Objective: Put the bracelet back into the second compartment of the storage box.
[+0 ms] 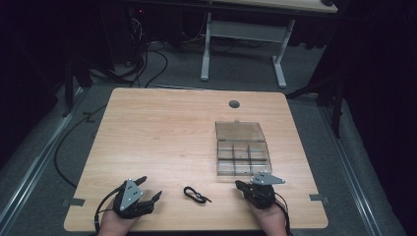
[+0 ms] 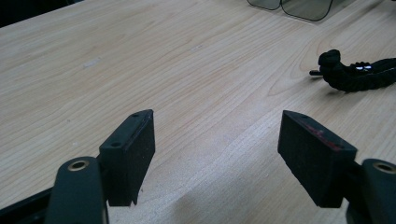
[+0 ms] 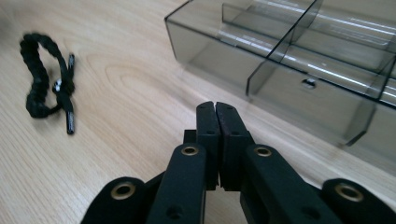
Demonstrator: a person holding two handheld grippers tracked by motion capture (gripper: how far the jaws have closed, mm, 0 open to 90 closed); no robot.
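Observation:
A black braided cord bracelet (image 1: 195, 194) lies on the wooden table (image 1: 162, 132) near its front edge, between my two grippers. My left gripper (image 1: 149, 188) rests at the front left, open, with bare wood between its jaws (image 2: 215, 149); the bracelet (image 2: 355, 72) lies off to its right. At the front right my right gripper (image 1: 240, 185) is shut with nothing between its pads (image 3: 216, 112). Left of it lies the bracelet (image 3: 46, 84), and the clear compartment box (image 3: 289, 60) stands just ahead of it.
The smoky clear box (image 1: 243, 158) has several compartments and its lid (image 1: 239, 131) lies open flat behind it. A round grommet hole (image 1: 234, 103) sits near the table's far edge. Another desk's white legs (image 1: 280, 64) and cables stand on the floor beyond.

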